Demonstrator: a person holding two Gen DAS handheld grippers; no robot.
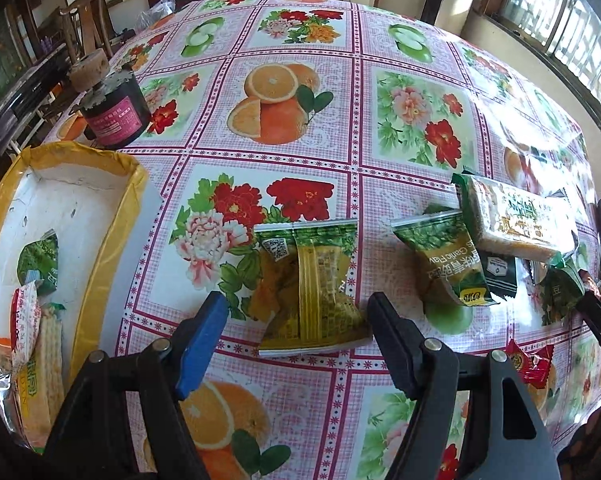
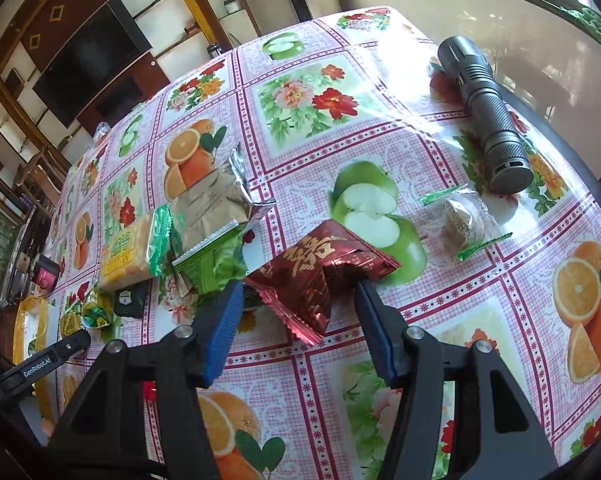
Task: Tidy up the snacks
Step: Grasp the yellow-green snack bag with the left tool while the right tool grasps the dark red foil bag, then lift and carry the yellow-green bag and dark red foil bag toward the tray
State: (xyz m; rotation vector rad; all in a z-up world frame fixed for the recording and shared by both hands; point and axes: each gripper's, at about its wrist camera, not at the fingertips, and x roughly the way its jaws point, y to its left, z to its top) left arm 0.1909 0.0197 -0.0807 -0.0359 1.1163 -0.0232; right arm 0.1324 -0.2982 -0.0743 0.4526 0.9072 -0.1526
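Yellow-green snack packet (image 1: 312,292) is seen at twelve o'clock, between the spread jaws of the unclenched left gripper (image 1: 294,320), its long axis running twelve-to-six; the right gripper (image 2: 300,300), nearer the red packet (image 2: 320,280), is likewise spread, gripping nothing.

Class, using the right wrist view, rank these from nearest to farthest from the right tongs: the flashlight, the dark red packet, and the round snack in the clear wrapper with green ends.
1. Dark red packet: between the right tongs, nearest.
2. Round snack in the clear wrapper: farther out, to the right.
3. Flashlight: farthest, near the table's far right edge.
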